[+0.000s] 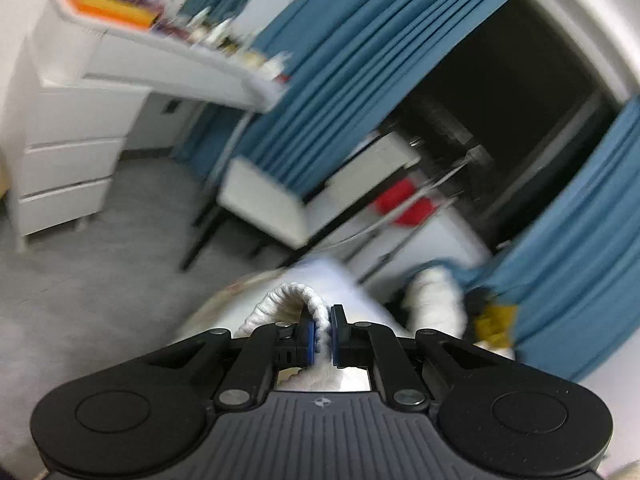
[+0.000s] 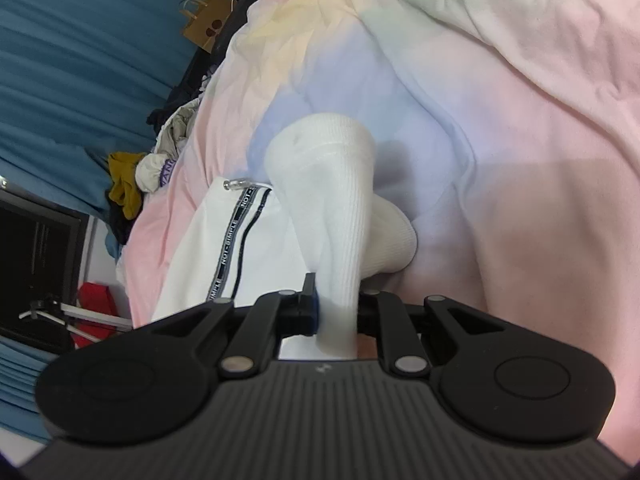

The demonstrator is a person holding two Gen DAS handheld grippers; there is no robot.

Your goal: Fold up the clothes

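White ribbed sock (image 2: pixel 340 216): lifted off the pastel bedding, draped and folded over. Possibly the same sock's cuff (image 1: pixel 296 300) arches, pinched.

My left view is smeared with motion blur; the blue curtain (image 1: pixel 360 60) and everything around it streak, perhaps from my own swing. My right view is sharp and evenly lit (soft shadow beside the white sock (image 2: pixel 340 184)). Both bend at their edges.
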